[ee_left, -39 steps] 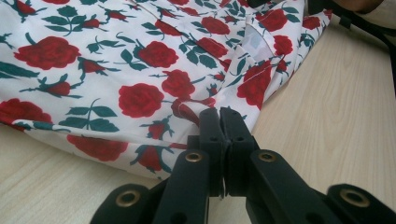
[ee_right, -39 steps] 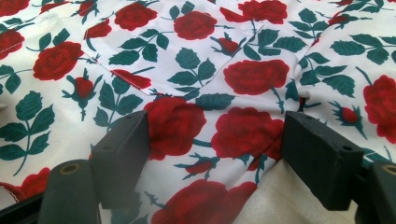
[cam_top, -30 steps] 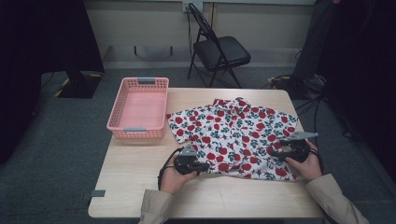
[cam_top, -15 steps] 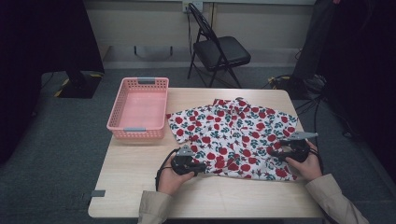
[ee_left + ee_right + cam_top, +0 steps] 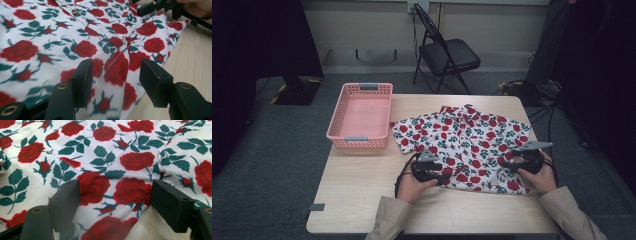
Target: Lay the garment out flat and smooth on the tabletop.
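A short-sleeved shirt printed with red roses and green leaves on white lay spread flat on the pale wooden bench, its collar pointing away from the person and its hem towards them. No brand, label or writing could be read on the shirt or on anything around it.

The left tongs sat at the shirt's near hem, on its left part, gripped in the person's left hand. Their jaws had just been opening and stood apart, with the hem lying loosely between them and neither pad pressing on the cloth, as the left gripper view showed. A small button on the shirt's front was visible further up in that view.

The right tongs rested at the right side of the shirt near its hem, held by the right hand. Their jaws also stood wide, with rose-printed cloth lying between them and the pads clear of it, seen in the right gripper view.

A pink plastic basket with grey handles stood just beside the shirt's left sleeve. Beyond the shirt's collar, off the bench, a black folding chair stood on the grey carpet. Cables lay on the floor to the right of the chair.
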A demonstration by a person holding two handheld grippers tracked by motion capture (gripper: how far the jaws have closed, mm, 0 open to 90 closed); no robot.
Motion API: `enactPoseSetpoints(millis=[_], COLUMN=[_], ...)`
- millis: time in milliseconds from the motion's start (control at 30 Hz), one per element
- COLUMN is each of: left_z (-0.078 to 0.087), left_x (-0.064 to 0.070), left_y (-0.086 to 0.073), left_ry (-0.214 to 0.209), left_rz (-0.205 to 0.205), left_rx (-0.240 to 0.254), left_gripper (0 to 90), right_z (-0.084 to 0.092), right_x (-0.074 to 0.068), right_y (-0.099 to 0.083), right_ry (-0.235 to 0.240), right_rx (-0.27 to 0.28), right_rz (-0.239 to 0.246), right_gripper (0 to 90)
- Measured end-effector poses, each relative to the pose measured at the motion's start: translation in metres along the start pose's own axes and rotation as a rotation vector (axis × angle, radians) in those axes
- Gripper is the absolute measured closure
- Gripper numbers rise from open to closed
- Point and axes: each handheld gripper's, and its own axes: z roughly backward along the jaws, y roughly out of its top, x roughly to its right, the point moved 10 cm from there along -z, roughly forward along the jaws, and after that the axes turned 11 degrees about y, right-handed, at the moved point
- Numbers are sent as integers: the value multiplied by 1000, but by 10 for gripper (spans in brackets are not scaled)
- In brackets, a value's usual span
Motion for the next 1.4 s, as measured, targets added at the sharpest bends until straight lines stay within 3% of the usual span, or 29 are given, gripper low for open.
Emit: enactPoseSetpoints(millis=[100, 167, 233, 367, 433, 533, 1000, 1400], left_z=[-13, -19, -22, -23, -21, -16, 15, 30], left_x=[1, 4, 6, 11, 12, 16, 40, 47], left_y=[-1, -4, -8, -10, -11, -10, -17, -34], left_ry=[-3, -15, -18, -26, -23, -41, -124, -127], left_rz=[-13, -24, -57, -96, -107, -95, -120, -129], left_rx=[-25, -48, -69, -100, -110, -100, -80, -105], left_gripper=[489, 564, 609, 812, 864, 879, 881, 880], right_z=[0, 0, 0, 0, 0, 0, 0, 0], right_x=[0, 0, 0, 0, 0, 0, 0, 0], right_y=[0, 0, 0, 0, 0, 0, 0, 0], right_ry=[0, 0, 0, 0, 0, 0, 0, -1], right_rx=[0, 0, 0, -1, -1, 0, 0, 0], right_rz=[0, 0, 0, 0, 0, 0, 0, 1], right_gripper=[234, 233, 234, 233, 234, 233, 234, 234])
